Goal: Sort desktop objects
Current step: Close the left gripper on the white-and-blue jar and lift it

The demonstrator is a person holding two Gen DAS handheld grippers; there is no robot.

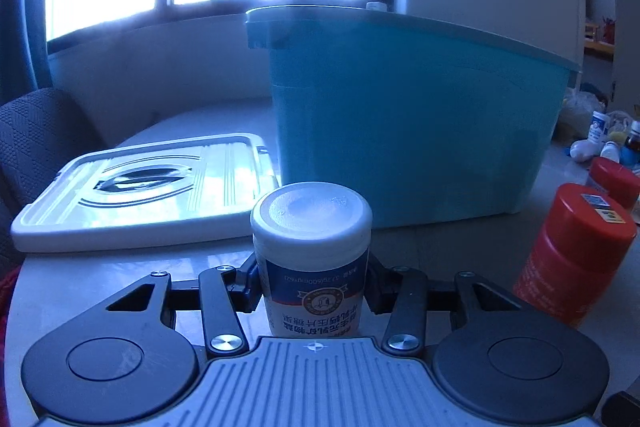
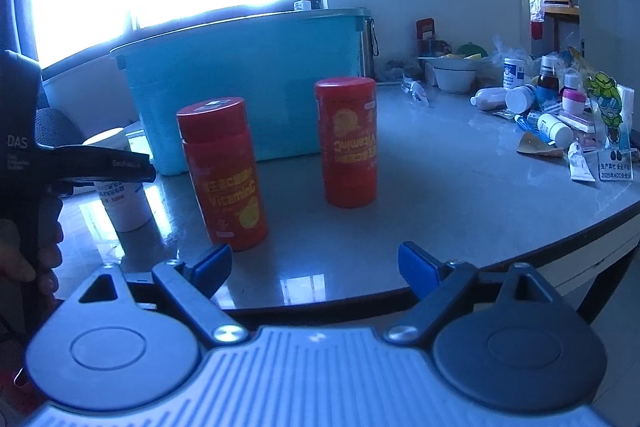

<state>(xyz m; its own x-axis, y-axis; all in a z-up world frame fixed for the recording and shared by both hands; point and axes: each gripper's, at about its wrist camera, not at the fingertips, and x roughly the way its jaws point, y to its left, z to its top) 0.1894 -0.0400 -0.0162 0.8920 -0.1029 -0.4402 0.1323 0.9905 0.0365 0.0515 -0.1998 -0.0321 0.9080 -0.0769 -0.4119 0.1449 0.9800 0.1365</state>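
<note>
White plastic: a white-capped bottle [image 1: 311, 255] with a blue, red and white label, standing upright on the grey tabletop [image 1: 120, 275]. It sits squarely between the fingers of the left gripper [image 1: 312, 291], whose pads press its two sides; the print on the label reads upside down from this side.

Beyond those fingertips, to their left: a white box lid [image 1: 148, 187], lying flat. Straight ahead and to the right of them: a teal storage bin [image 1: 408, 115], open at the top, close behind the bottle.

Right of the left gripper's fingers: a red bottle [image 1: 572, 251], upright, apart from the held bottle; a second red cap [image 1: 616, 181] shows behind it.

Right gripper [image 2: 314, 265]: blue-padded fingers [image 2: 212, 265] spread wide with nothing between them, held over the near edge of the table.

Ahead of its left finger, near: the nearer red vitamin bottle [image 2: 226, 175], upright. Ahead and between the fingers, farther off: the farther red vitamin bottle [image 2: 348, 143], standing with its label inverted. The two stand apart.

Far beyond the right finger: a clutter of small bottles and packets [image 2: 552, 107], some lying on their sides.

At the left margin of the right wrist view: a person's hand [image 2: 36, 247] around the left gripper's handle.
</note>
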